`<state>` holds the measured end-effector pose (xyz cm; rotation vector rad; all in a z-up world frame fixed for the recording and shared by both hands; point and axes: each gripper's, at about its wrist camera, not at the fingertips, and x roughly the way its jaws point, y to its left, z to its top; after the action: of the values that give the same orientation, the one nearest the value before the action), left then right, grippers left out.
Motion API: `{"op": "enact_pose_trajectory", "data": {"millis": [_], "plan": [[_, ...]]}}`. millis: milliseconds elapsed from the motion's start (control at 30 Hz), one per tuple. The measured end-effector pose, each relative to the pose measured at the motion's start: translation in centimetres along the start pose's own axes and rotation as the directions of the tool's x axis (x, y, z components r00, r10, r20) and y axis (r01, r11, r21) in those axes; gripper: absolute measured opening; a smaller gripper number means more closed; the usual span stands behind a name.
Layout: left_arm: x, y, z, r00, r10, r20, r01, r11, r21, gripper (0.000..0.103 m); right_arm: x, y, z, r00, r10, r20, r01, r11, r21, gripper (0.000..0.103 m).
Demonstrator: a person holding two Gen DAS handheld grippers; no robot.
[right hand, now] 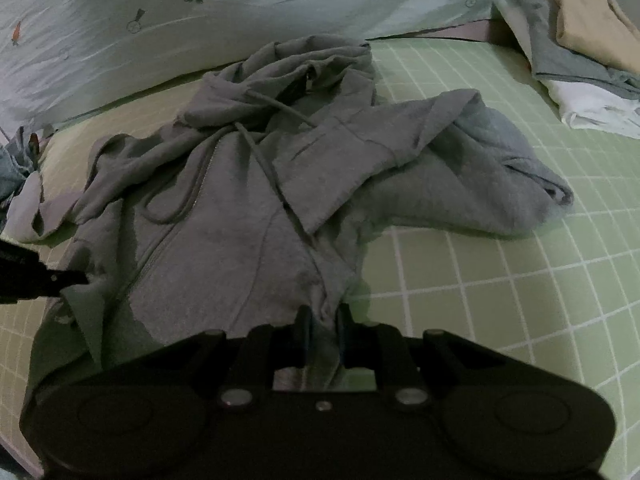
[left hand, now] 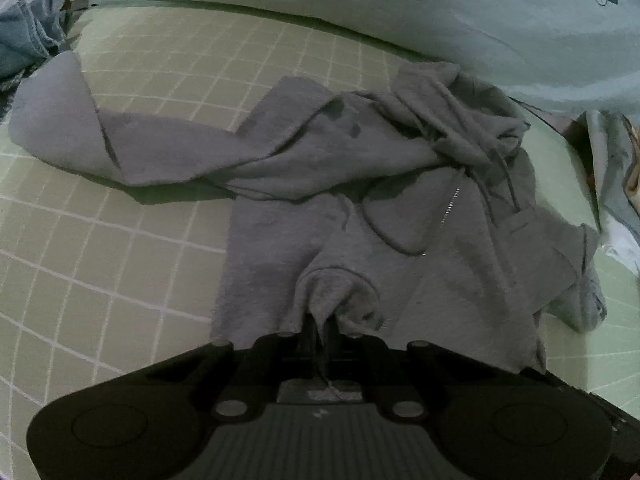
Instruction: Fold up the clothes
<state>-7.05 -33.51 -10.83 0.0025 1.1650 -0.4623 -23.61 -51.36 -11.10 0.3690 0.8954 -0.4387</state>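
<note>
A grey zip hoodie [left hand: 360, 184] lies crumpled on a green checked bed sheet [left hand: 100, 260], hood toward the far pillow, one sleeve stretched out to the left. My left gripper [left hand: 320, 320] is shut on a pinch of the hoodie's near hem, the cloth bunched up between its fingers. In the right wrist view the same hoodie [right hand: 248, 200] fills the middle, its other sleeve folded out to the right. My right gripper [right hand: 322, 314] is shut on the hem on that side. The left gripper's tip [right hand: 68, 278] shows at the left edge of that view, on the hem.
A pale pillow or quilt with carrot prints [right hand: 160, 20] lies along the far side. Folded clothes [right hand: 580, 60] are stacked at the far right. A blue garment [left hand: 28, 40] lies bunched at the far left. The checked sheet [right hand: 500, 300] extends to the right.
</note>
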Motion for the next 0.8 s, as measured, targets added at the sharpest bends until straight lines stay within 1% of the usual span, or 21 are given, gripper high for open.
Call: {"op": "enact_pose_trajectory", "data": {"millis": [100, 233, 300, 367, 400, 433, 533, 633, 733, 800], "plan": [[-0.6, 1.2, 0.0, 1.0, 0.025, 0.018, -0.025, 1.0, -0.012, 0.004, 0.0, 0.0, 0.0, 1.0, -0.003, 0.002, 0.003, 1.0, 0.009, 0.014], [-2.0, 3.8, 0.0, 0.995, 0.087, 0.056, -0.084, 0.996, -0.04, 0.004, -0.1, -0.2, 0.1, 1.0, -0.005, 0.01, 0.004, 1.0, 0.013, 0.014], [-2.9, 6.0, -0.1, 0.987, 0.145, 0.076, -0.14, 0.988, -0.067, 0.004, -0.2, -0.2, 0.3, 1.0, -0.011, 0.021, 0.011, 1.0, 0.005, 0.014], [-3.7, 8.4, -0.3, 0.973, 0.214, 0.086, -0.205, 0.973, -0.101, 0.004, -0.4, -0.2, 0.5, 0.999, -0.02, 0.036, 0.02, 1.0, -0.005, 0.014], [-3.9, 9.6, -0.6, 0.971, 0.226, 0.078, -0.215, 0.968, -0.125, 0.004, -0.5, -0.2, 0.6, 0.999, -0.027, 0.047, 0.028, 1.0, -0.011, 0.014], [-4.0, 10.7, -0.9, 0.971, 0.23, 0.067, -0.218, 0.964, -0.152, 0.004, -0.6, -0.3, 0.8, 0.998, -0.033, 0.057, 0.034, 0.999, -0.014, 0.014], [-3.8, 12.5, -2.7, 0.98, 0.197, 0.021, -0.188, 0.958, -0.215, 0.004, -0.8, -0.6, 1.4, 0.995, -0.048, 0.087, 0.05, 0.999, -0.019, 0.014], [-3.5, 11.7, -4.0, 0.98, 0.2, 0.004, -0.194, 0.958, -0.212, 0.004, -0.9, -0.7, 1.9, 0.992, -0.071, 0.105, 0.076, 0.996, -0.04, 0.014], [-3.6, 10.8, -4.4, 0.976, 0.216, 0.021, -0.208, 0.958, -0.2, 0.004, 0.2, -1.0, 2.0, 0.995, -0.085, 0.058, 0.087, 0.995, -0.038, 0.014], [-3.7, 10.9, -4.7, 0.977, 0.21, 0.037, -0.197, 0.955, -0.221, 0.004, 0.9, -1.0, 2.1, 0.995, -0.093, 0.03, 0.095, 0.994, -0.053, 0.014]]}}
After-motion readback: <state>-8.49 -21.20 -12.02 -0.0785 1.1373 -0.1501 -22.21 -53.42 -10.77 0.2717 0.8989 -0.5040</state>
